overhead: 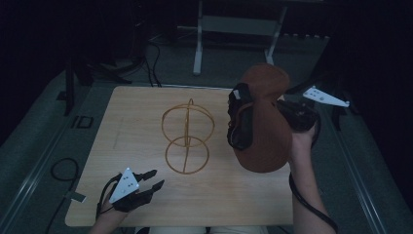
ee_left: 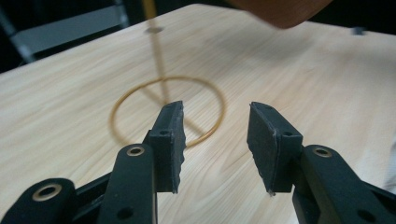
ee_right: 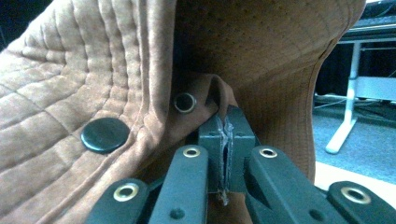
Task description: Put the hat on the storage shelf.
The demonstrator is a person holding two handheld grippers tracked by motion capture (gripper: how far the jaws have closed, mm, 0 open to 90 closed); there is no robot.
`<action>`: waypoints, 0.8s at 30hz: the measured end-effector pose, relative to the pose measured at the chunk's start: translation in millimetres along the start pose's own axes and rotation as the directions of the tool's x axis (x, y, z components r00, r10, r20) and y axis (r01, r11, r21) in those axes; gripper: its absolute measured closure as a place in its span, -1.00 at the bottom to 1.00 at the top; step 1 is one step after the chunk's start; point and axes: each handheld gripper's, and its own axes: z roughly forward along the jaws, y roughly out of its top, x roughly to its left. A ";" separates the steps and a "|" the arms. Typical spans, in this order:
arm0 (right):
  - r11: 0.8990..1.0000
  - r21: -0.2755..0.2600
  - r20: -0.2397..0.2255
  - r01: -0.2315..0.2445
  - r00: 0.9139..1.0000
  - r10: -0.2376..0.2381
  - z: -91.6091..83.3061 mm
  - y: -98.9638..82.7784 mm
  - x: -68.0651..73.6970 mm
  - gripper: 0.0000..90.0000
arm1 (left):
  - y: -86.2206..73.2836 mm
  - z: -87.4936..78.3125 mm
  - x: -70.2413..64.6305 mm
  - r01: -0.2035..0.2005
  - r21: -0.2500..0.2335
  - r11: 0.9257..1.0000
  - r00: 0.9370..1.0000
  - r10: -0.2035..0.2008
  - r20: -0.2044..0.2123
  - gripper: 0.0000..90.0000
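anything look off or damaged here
One small sign of wear: the pads on the right tongs, shut on the brown hat, look frayed along their meeting edges. The wire stand stands upright on the table; nothing else stands out.

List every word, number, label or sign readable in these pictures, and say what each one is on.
"ID": pale letters on the dark floor strip left of the table.
Cap held in the right claw: no print seen in either view; its black patch is too dark to read.
Grey plates on the left claw and behind the cap: small dots, no letters.
Wire stand: no marking.
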 end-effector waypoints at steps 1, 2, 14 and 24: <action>1.000 -0.001 0.004 -0.002 1.000 0.002 3.8 1.3 0.5 0.96 | -4.3 -2.3 2.2 0.011 -0.001 1.000 1.000 -0.011 -0.029 0.27; 1.000 0.001 0.009 -0.004 1.000 0.004 7.6 2.8 0.9 0.95 | -9.1 -5.3 5.3 0.030 -0.005 1.000 0.998 -0.030 -0.057 0.27; 1.000 0.014 -0.055 0.024 0.998 -0.023 59.4 27.2 27.6 0.95 | -40.8 -19.4 30.4 0.126 0.005 0.992 0.973 -0.123 -0.196 0.11; 0.992 0.097 -0.160 0.075 0.985 -0.059 104.7 31.3 67.1 0.95 | -54.7 -17.5 48.0 0.260 0.054 0.964 0.934 -0.236 -0.269 -0.94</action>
